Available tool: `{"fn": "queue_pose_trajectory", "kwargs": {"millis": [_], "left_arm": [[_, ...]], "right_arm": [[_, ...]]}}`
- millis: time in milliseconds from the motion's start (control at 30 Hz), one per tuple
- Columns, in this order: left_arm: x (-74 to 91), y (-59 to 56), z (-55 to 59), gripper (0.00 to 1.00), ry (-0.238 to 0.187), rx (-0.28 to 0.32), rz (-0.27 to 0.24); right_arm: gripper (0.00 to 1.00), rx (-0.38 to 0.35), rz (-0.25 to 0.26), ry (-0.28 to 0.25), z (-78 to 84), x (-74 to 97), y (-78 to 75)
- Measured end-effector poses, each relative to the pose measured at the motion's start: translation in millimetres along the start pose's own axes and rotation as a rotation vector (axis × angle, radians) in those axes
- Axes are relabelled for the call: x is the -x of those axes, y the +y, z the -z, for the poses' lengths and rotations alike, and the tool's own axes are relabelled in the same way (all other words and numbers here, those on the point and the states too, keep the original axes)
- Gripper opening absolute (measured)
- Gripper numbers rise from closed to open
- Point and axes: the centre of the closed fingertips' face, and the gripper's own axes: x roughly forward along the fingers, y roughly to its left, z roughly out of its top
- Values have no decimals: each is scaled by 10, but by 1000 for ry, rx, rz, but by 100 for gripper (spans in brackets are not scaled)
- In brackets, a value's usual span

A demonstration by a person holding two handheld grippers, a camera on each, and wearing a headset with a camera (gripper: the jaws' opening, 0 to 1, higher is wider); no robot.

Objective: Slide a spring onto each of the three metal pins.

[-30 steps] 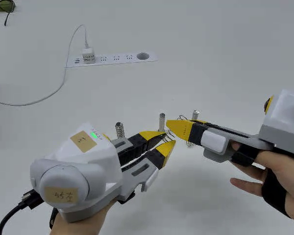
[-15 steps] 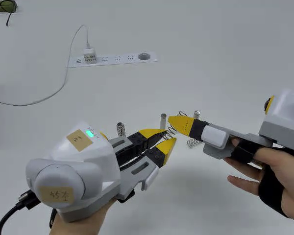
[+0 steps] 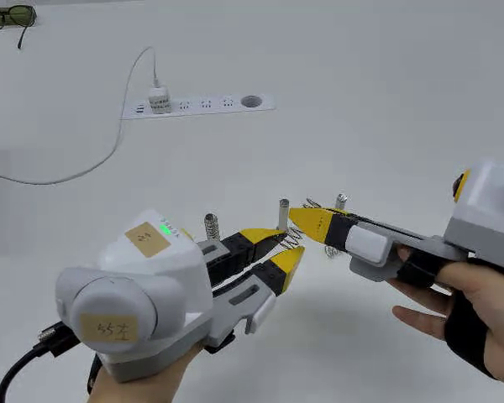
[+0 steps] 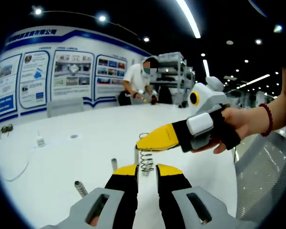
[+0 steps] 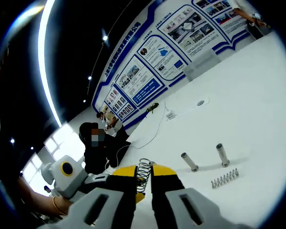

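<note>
Three metal pins stand on the white table. The left pin (image 3: 211, 227) carries a spring; the middle pin (image 3: 284, 213) and right pin (image 3: 342, 201) are bare. My two grippers meet tip to tip just in front of the middle pin. My right gripper (image 3: 305, 220) is shut on the upper end of a small spring (image 3: 294, 238). My left gripper (image 3: 277, 246) has its jaws narrowly apart around the lower end. The held spring (image 4: 146, 160) rises between my left gripper (image 4: 147, 170) jaws, and the same spring (image 5: 143, 169) sits between my right gripper (image 5: 144, 172) jaws. A loose spring (image 5: 225, 178) lies by the pins.
A white power strip (image 3: 203, 105) with a plugged charger and its cable (image 3: 109, 155) lies at the far side of the table. Glasses (image 3: 7, 17) rest at the far left corner. People stand in the background of the gripper views.
Both grippers stay tip to tip on the spring near the middle pin. The head view has drifted slightly; the pins and loose spring have not moved.
</note>
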Motion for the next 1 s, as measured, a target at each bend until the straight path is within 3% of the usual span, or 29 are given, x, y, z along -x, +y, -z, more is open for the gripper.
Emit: {"fn": "queue_pose_trajectory", "kwargs": {"millis": [533,1000], "left_arm": [[72,24,251,24,119,-49,-38],[162,47,368,35,151,-8,-69]], "right_arm": [[12,219,43,-42,-235,-54,-87],[12,411,98,-21,-318,-217,-215]]}}
